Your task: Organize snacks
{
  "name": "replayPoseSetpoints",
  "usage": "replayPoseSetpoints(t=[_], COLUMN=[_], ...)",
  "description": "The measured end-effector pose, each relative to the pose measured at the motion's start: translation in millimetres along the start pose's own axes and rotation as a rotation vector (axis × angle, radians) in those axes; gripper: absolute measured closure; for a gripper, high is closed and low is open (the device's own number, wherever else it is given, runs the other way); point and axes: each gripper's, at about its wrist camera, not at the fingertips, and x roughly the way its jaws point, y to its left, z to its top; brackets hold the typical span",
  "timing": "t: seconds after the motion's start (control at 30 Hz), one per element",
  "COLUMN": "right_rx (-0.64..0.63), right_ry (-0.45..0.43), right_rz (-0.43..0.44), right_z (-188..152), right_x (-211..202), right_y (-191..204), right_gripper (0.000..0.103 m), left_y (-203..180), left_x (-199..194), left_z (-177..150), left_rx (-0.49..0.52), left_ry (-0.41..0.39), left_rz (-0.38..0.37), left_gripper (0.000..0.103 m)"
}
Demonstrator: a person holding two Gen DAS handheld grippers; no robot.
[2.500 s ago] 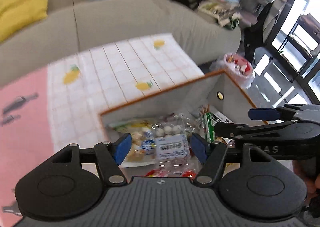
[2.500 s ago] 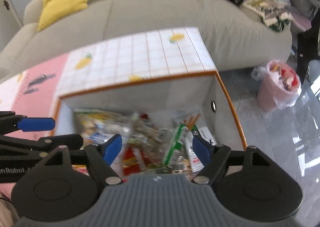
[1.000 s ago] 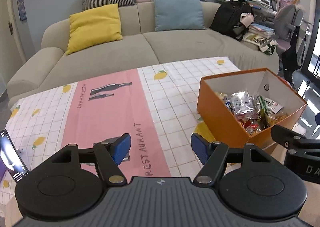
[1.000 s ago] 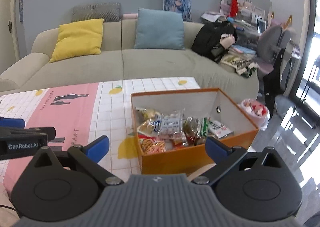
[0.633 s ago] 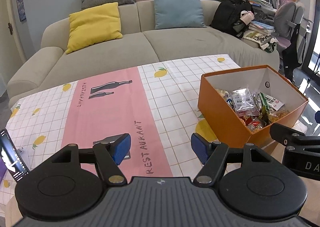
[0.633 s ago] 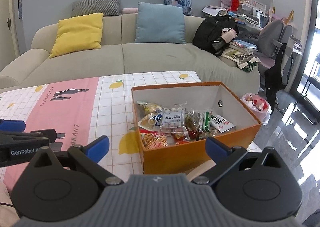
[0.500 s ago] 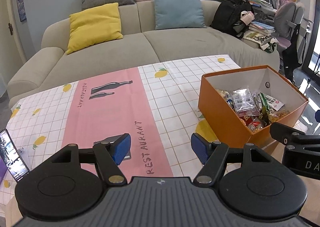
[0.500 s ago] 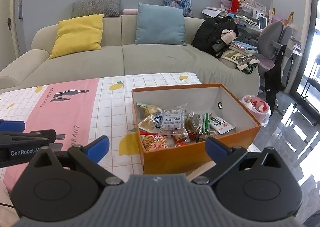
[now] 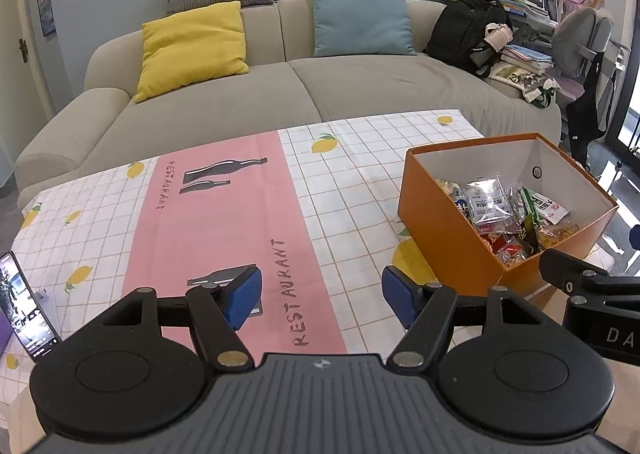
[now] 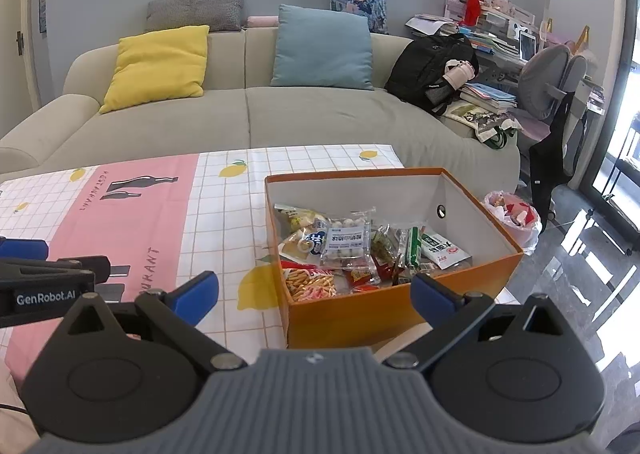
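From the left wrist view, the left gripper [image 9: 320, 296] hangs with its blue pads spread wide and nothing between them, above the counter [image 9: 344, 190] draped in a pink and white lemon-print cloth; held back and empty like this, it reads as out of the work, since no loose packet lies on the cloth ahead of it. The open orange cardboard box with a white lining [image 9: 448, 222] stands ahead and to the right of this gripper, near the counter's right edge, and the mixed snack packets [image 9: 490, 204] are heaped inside it against the nearer wall. A smartphone propped upright [image 9: 24, 306] stands far to the left at the counter's edge, and a grey sofa with a yellow cushion [image 9: 192, 48] sits beyond. From the right wrist view, the right gripper [image 10: 314, 292] is likewise wide open and empty, drawn back in front of the box, whose near orange wall stands between its pads and the packets, so any reach inside would have to go over that rim. A pink-lined waste bin [image 10: 514, 218] stands on the floor beyond the box to the right.
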Motion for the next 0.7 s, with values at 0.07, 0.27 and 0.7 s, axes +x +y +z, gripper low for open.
replayPoseSetpoints(t=[0.07, 0.27, 0.7], right_rx=[0.002, 0.006, 0.006], right_ry=[0.004, 0.005, 0.0], right_rz=[-0.001, -0.007, -0.006], right_z=[-0.3, -0.6, -1.0], right_x=[0.5, 1.1, 0.4], right_y=[-0.2, -0.7, -0.7], right_gripper=[0.004, 0.003, 0.003], left_y=[-0.7, -1.1, -1.2], left_x=[0.3, 0.9, 0.0], left_z=[0.2, -0.5, -2.1], left_rx=[-0.001, 0.0, -0.007], left_ry=[0.001, 0.005, 0.009], left_rz=[0.0, 0.001, -0.001], left_gripper=[0.022, 0.022, 0.022])
